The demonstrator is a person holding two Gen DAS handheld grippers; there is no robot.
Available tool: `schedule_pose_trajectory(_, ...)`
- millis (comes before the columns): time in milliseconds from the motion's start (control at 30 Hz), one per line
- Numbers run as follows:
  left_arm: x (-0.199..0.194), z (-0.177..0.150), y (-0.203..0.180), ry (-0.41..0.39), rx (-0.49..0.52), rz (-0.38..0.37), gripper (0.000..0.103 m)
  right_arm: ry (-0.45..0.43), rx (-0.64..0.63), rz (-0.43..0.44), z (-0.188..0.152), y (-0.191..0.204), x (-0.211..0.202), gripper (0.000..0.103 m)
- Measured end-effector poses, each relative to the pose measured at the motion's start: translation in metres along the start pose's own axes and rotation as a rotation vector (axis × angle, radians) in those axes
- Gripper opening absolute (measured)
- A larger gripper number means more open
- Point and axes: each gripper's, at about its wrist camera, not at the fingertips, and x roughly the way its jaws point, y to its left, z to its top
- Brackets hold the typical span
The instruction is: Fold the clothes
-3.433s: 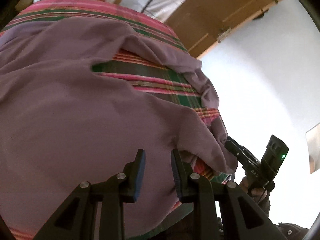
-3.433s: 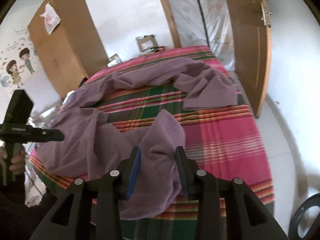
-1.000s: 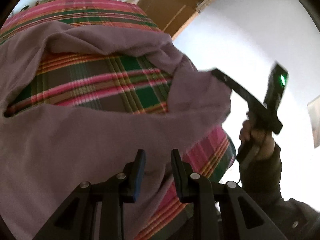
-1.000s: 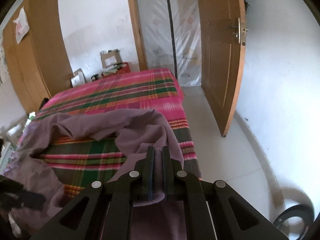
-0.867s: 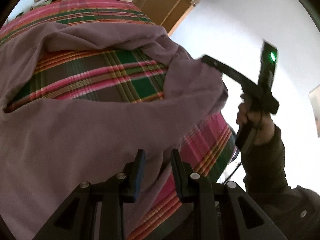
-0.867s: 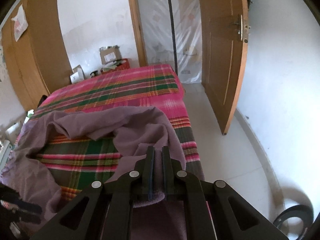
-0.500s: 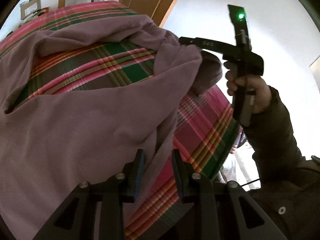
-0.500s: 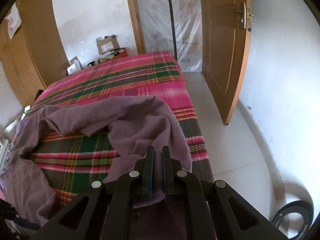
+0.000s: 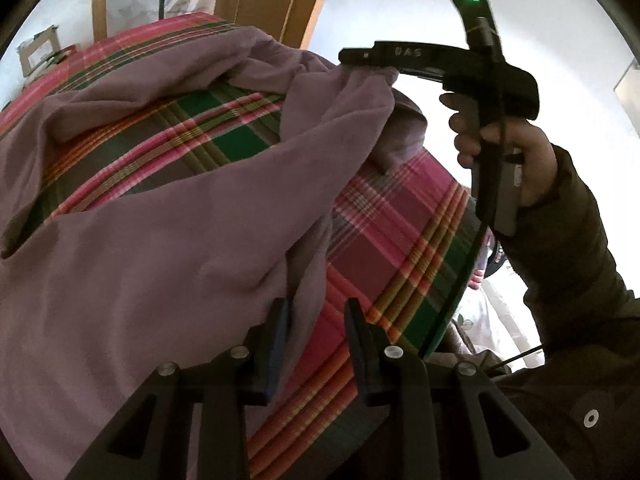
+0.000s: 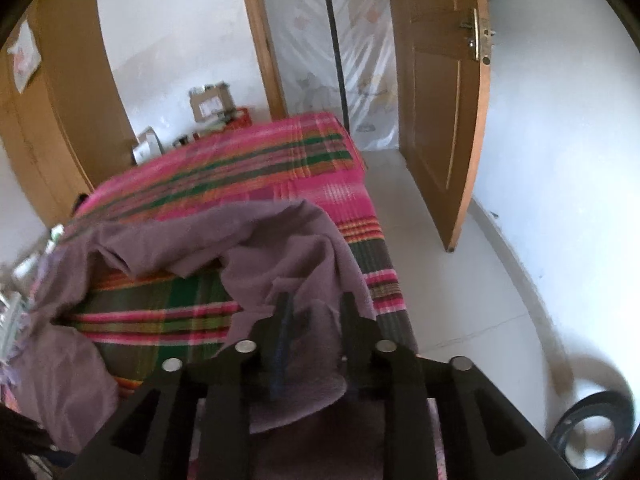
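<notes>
Right wrist view: right gripper (image 10: 314, 316) jaws opening around the purple garment (image 10: 280, 248) at the bed (image 10: 256, 172) corner; left gripper (image 9: 316, 320) gapes, cloth edge between.

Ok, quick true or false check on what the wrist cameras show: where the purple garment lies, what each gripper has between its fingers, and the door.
1. The purple garment lies on a plaid bedspread. True.
2. The right gripper is clamped tight on the garment. False: its jaws are opening, with cloth loose between them.
3. The left gripper has nothing between its fingers. False: a fold of the garment hangs there.
4. The wooden door is shut. False: it stands open.
</notes>
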Motion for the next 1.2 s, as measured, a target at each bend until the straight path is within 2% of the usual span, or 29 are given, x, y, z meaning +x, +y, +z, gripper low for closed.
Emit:
schedule_pose_trajectory(133,0.004,0.002,0.008,0.01,-0.023,-0.025,0.029,-0.059,-0.001,0.015,-0.003,-0.001,-0.024,0.028)
schedule_pose_trajectory(267,0.01,0.002,0.015,0.019,-0.043,-0.032,0.019,-0.084,-0.004,0.016,-0.015,-0.001,-0.047,0.028)
schedule_pose_trajectory(333,0.011,0.001,0.015,0.02,-0.039,-0.03,0.018,-0.095,-0.004,0.017,-0.021,-0.001,-0.058,0.029)
schedule_pose_trajectory(400,0.011,0.001,0.016,0.018,-0.036,-0.032,0.017,-0.087,0.032,0.039,-0.032,-0.004,-0.063,0.029)
schedule_pose_trajectory(500,0.011,0.001,0.018,0.015,-0.04,-0.041,0.009,-0.066,0.046,0.054,-0.045,-0.004,-0.065,0.029)
schedule_pose_trajectory(533,0.009,0.002,0.02,0.006,-0.048,-0.071,0.005,-0.061,0.043,0.057,-0.049,-0.003,-0.065,0.029)
schedule_pose_trajectory(567,0.007,0.002,0.023,-0.004,-0.056,-0.102,0.005,-0.055,0.04,0.059,-0.052,-0.001,-0.065,0.029)
schedule_pose_trajectory(800,-0.032,0.005,0.041,-0.166,-0.116,-0.179,0.005,-0.002,0.072,0.101,-0.08,0.003,-0.056,0.029)
schedule_pose_trajectory(1033,-0.069,0.015,0.062,-0.326,-0.216,-0.238,0.005,0.01,-0.041,0.048,-0.089,0.021,-0.043,0.029)
schedule_pose_trajectory(1200,-0.082,0.016,0.077,-0.377,-0.277,-0.243,0.005,0.013,-0.105,0.044,-0.087,0.034,-0.032,0.035)
